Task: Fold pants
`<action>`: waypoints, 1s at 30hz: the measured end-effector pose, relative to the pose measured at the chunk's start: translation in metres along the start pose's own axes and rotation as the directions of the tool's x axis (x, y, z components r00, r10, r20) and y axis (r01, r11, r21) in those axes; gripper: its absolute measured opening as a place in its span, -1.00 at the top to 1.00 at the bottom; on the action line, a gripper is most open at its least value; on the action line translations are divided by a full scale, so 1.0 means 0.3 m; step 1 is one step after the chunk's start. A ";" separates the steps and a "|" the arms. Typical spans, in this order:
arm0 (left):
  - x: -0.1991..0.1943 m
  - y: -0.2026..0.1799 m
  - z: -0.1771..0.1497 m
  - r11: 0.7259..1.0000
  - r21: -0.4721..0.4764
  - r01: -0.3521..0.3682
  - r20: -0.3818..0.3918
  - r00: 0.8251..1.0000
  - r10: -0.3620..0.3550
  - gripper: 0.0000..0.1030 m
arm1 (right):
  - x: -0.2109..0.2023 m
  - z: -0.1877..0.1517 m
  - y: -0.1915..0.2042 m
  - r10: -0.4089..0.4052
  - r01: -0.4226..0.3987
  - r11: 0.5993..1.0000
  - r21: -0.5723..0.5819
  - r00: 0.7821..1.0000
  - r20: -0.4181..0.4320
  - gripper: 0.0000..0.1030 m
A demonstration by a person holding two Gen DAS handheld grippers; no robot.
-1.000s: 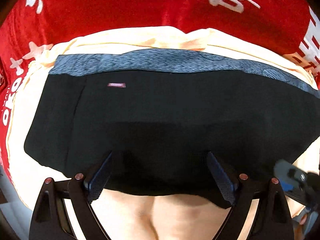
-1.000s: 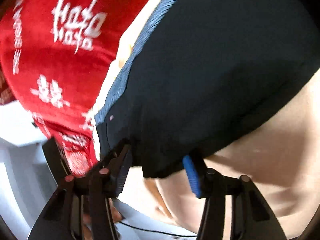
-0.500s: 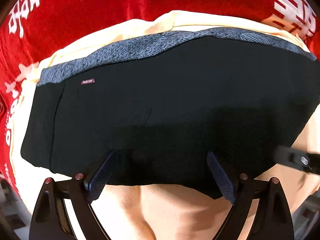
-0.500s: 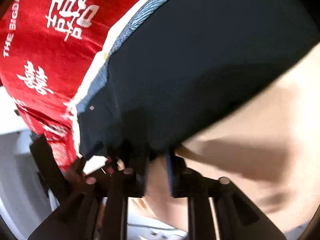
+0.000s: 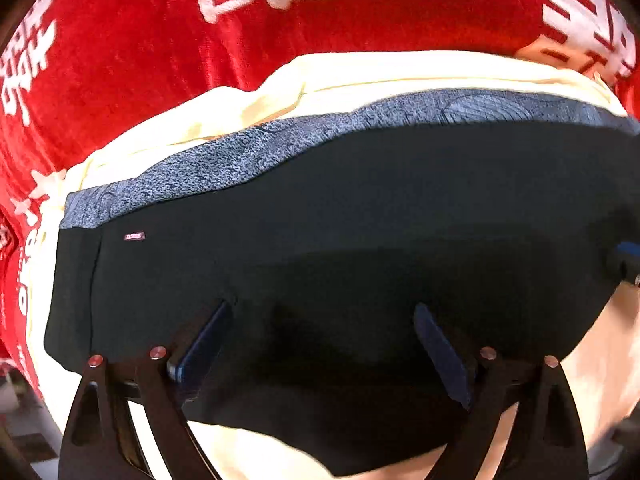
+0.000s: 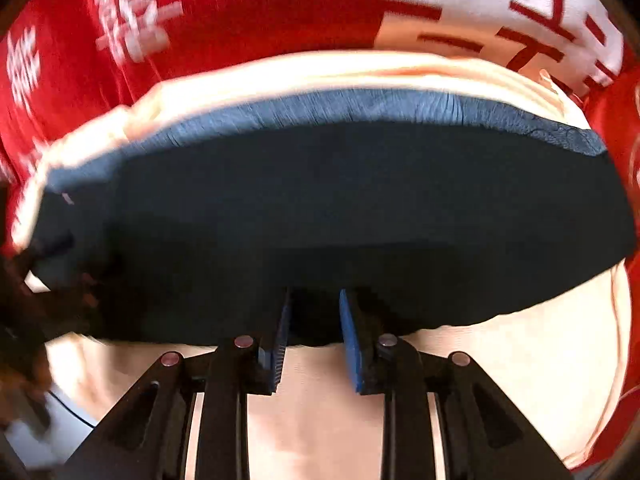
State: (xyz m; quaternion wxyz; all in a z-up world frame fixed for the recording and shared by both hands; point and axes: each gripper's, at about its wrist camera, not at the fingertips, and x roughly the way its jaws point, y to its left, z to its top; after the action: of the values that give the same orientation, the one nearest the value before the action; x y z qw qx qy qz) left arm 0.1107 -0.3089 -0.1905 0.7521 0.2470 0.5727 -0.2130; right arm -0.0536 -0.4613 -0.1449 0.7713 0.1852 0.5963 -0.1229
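Pants (image 5: 320, 240) lie folded on the cream sheet (image 5: 240, 108), under your left gripper (image 5: 320, 348), whose fingers have just spread wide, empty; dragging them could rumple the fold. Since the earlier frame the waistband (image 5: 200, 172) tilts toward 2 o'clock.

Right gripper (image 6: 314, 320): fingers narrow, and whether they pinch the 6 o'clock hem I cannot tell; lifting would undo it. It was skewed earlier.

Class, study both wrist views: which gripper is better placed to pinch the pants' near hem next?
Probably left. The left gripper has just been opening and straddles the near hem of the pants, nothing pinched. The right gripper is at the hem too, but its jaws just narrowed to a slim gap.
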 end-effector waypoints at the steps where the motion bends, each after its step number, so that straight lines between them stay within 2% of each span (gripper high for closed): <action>1: 0.000 0.002 -0.004 1.000 -0.004 0.000 0.002 1.000 0.000 -0.92 | -0.006 -0.008 -0.008 -0.015 0.015 1.000 -0.018 1.000 0.004 0.53; 3: -0.010 0.008 -0.025 1.000 -0.008 0.012 0.002 1.000 -0.012 -0.97 | -0.016 -0.018 -0.016 -0.046 0.046 0.998 -0.035 0.999 0.013 0.53; 7: 0.004 0.050 -0.009 1.000 -0.021 0.011 -0.034 0.999 -0.012 -0.99 | -0.021 -0.020 -0.036 -0.032 0.033 0.999 -0.011 0.999 0.015 0.51; 11: -0.019 0.040 0.026 1.000 -0.029 -0.011 -0.058 0.998 0.010 -0.99 | -0.038 -0.014 -0.063 -0.003 0.003 0.999 0.053 1.000 -0.010 0.47; 15: -0.038 0.062 0.142 0.999 -0.031 -0.007 -0.005 1.000 0.007 -0.99 | -0.078 -0.040 -0.108 0.034 -0.031 0.992 0.124 0.999 -0.024 0.43; 19: 0.013 0.086 0.272 0.994 -0.107 -0.026 0.015 0.999 0.028 -0.99 | -0.125 -0.070 -0.145 0.024 -0.021 0.986 0.163 1.000 -0.015 0.19; 22: 0.103 0.120 0.337 0.983 -0.167 -0.078 -0.030 0.997 0.074 -0.99 | -0.153 -0.087 -0.173 0.036 -0.034 0.980 0.195 0.999 -0.008 0.19; 24: 0.123 0.150 0.354 0.974 -0.220 -0.046 -0.036 0.999 0.039 -0.99 | -0.160 -0.090 -0.178 0.038 -0.037 0.978 0.206 0.999 -0.004 0.17; 25: 0.119 0.159 0.361 0.972 -0.230 -0.056 -0.044 0.998 0.047 -0.99 | -0.167 -0.094 -0.185 0.039 -0.038 0.977 0.211 0.999 -0.001 0.14; 28: 0.072 0.155 0.354 0.974 -0.201 -0.103 -0.054 0.994 0.094 -0.99 | -0.179 -0.112 -0.205 0.046 -0.044 0.971 0.235 0.999 -0.004 0.12; 30: 0.029 0.130 0.334 0.982 -0.169 -0.079 -0.056 0.996 0.070 -0.99 | -0.176 -0.120 -0.210 0.051 -0.046 0.966 0.254 0.999 -0.012 0.12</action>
State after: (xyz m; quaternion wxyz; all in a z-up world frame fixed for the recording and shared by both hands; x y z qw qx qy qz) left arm 0.2124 -0.3402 -0.1717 0.7635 0.2080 0.5978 -0.1283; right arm -0.1247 -0.5043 -0.1107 0.7385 0.2982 0.5781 -0.1776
